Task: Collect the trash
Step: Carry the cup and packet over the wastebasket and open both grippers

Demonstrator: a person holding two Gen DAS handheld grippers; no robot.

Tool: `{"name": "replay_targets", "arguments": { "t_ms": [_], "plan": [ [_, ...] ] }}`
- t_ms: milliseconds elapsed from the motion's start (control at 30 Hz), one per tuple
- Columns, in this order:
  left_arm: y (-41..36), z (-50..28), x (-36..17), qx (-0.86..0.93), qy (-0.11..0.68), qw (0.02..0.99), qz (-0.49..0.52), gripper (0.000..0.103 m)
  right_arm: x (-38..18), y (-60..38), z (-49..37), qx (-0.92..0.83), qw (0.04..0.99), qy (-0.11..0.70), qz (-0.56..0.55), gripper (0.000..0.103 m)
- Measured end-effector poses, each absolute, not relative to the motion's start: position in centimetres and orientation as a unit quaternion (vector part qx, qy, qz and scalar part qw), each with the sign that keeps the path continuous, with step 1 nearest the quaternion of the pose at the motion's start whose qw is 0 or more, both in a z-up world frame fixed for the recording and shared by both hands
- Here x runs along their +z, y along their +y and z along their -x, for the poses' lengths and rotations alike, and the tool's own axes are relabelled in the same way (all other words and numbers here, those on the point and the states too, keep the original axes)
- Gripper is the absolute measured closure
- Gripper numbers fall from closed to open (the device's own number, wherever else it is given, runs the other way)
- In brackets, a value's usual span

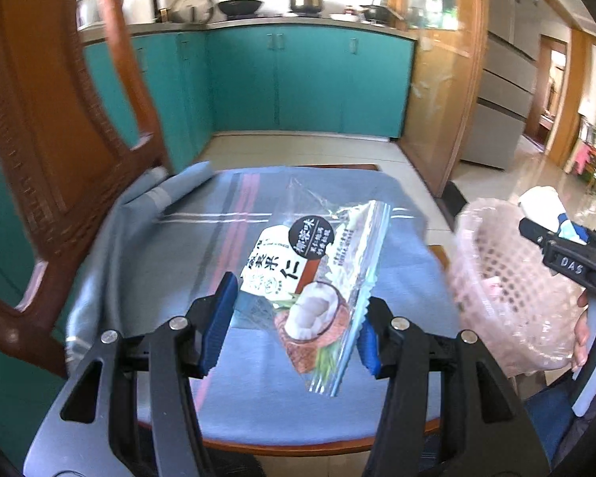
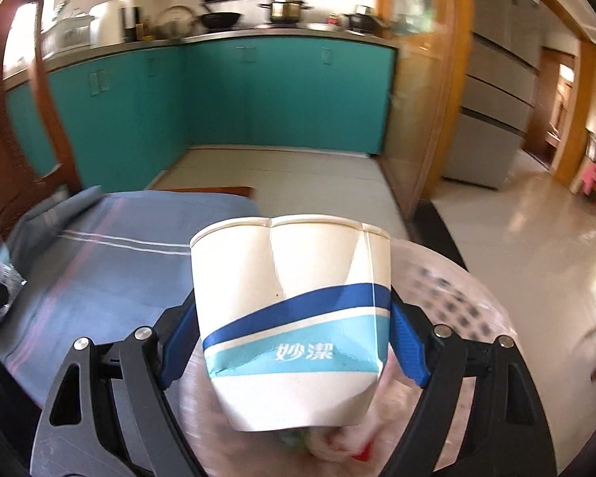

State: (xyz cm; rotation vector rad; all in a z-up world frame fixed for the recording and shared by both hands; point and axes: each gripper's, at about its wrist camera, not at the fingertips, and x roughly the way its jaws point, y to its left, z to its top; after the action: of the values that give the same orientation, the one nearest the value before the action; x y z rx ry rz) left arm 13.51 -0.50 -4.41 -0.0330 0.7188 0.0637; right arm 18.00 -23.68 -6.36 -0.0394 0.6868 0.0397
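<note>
A coconut snack wrapper [image 1: 310,290] with clear plastic lies on the blue cloth [image 1: 178,262] of the table. My left gripper [image 1: 294,334] is open, its blue pads either side of the wrapper's near end, not closed on it. My right gripper [image 2: 294,342] is shut on a dented white paper cup [image 2: 294,318] with blue bands, held over the pink mesh basket [image 2: 449,286]. In the left wrist view the basket [image 1: 504,286] stands at the table's right edge, with the right gripper [image 1: 568,254] and the cup [image 1: 544,202] above it.
A wooden chair [image 1: 59,151] stands at the table's left. Teal kitchen cabinets [image 1: 298,79] run behind, with pots on the counter. Tiled floor [image 2: 516,238] lies to the right. The cloth is bunched at its far left corner [image 1: 178,183].
</note>
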Motion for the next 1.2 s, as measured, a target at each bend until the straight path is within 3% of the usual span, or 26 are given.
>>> {"name": "replay_targets", "arguments": {
  "t_ms": [400, 900, 967, 1200],
  "plan": [
    [-7.7, -14.0, -3.3, -0.054, 0.344, 0.937, -0.005, 0.048, -7.8, -28.5, -17.1, -0.02, 0.931, 0.365, 0.006, 0.022],
    [-9.5, -15.5, -4.2, -0.077, 0.363, 0.928, -0.009, 0.048, -11.9, -27.6, -18.4, -0.035, 0.884, 0.465, 0.032, 0.019],
    [-10.0, -16.1, -4.3, -0.085, 0.368, 0.926, -0.006, 0.048, -10.9, -28.6, -18.0, -0.035, 0.894, 0.446, -0.002, 0.011],
    [-13.8, -17.4, -4.9, -0.132, 0.381, 0.915, -0.005, 0.048, -9.8, -33.2, -17.7, -0.026, 0.893, 0.424, -0.148, 0.01]
  ]
}}
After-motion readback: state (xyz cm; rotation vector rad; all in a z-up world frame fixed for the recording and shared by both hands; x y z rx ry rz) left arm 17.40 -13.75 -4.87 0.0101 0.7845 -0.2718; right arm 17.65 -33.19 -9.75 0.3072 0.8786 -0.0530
